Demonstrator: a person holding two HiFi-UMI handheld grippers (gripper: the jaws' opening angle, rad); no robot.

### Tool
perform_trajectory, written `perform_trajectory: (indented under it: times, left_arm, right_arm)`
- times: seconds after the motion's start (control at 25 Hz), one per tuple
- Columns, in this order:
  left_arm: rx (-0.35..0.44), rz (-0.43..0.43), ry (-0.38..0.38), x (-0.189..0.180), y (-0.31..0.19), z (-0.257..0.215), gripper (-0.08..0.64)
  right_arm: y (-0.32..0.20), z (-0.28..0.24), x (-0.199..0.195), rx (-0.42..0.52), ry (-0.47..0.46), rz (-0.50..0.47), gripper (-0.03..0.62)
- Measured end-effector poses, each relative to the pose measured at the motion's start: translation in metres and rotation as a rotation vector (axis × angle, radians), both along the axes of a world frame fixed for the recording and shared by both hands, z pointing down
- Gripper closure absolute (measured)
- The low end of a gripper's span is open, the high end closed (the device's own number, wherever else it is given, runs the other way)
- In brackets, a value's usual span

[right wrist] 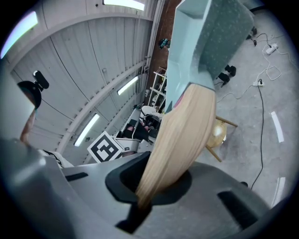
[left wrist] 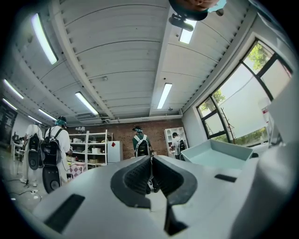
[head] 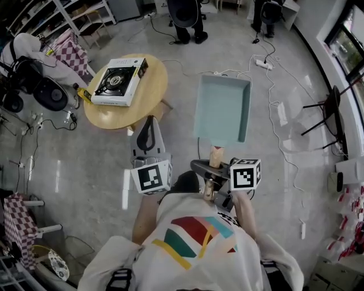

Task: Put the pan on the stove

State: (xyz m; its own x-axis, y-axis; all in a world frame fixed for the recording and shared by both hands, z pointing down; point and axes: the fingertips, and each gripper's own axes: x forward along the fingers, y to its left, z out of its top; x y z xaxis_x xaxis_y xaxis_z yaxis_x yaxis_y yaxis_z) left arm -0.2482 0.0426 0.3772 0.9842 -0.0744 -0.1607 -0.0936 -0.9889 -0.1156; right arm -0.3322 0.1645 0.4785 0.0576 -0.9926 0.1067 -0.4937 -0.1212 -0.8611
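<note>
A grey polished floor (head: 85, 165) reflects the lights. A round wooden table (head: 152, 85) stands at upper left, with shelves (head: 34, 14) and a checked cloth (head: 74, 52) beyond it. A white power strip (head: 263, 64) lies at upper right. The ribbed white ceiling (left wrist: 117, 56) carries strip lights (left wrist: 164, 94). A brick wall (left wrist: 156, 134) closes the far end, and tall windows (left wrist: 238, 107) line the right side.

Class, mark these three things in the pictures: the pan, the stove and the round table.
pan (head: 223, 108), head view, on its pale blue inside floor.
stove (head: 115, 79), head view, on its black burner.
round table (head: 153, 91), head view, on the bare wooden top beside the stove.
</note>
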Motion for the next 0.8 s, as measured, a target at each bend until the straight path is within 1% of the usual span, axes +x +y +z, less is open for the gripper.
perform_trajectory:
  times: [0.08,0.16,0.36,0.52,0.8]
  left_arm:
    - [0.012,-0.011,0.007,-0.003,0.005,-0.003,0.549]
    - [0.020,-0.025,0.007,-0.002,0.003,-0.004,0.549]
    - [0.018,-0.044,0.019,0.014,-0.002,-0.006,0.549]
    - [0.025,-0.038,0.019,0.038,-0.004,0.000,0.549]
    - [0.031,-0.020,0.056,0.093,-0.010,-0.008,0.549]
  right_arm:
    - [0.009,0.004,-0.001,-0.002,-0.023,-0.003,0.594]
    - [0.013,0.005,-0.002,0.014,-0.044,-0.005,0.594]
    - [0.019,0.007,0.011,0.006,-0.025,0.003,0.594]
    - [0.018,0.008,0.031,0.019,-0.006,0.016,0.594]
    - [0.013,0.003,0.083,0.043,0.010,0.037,0.594]
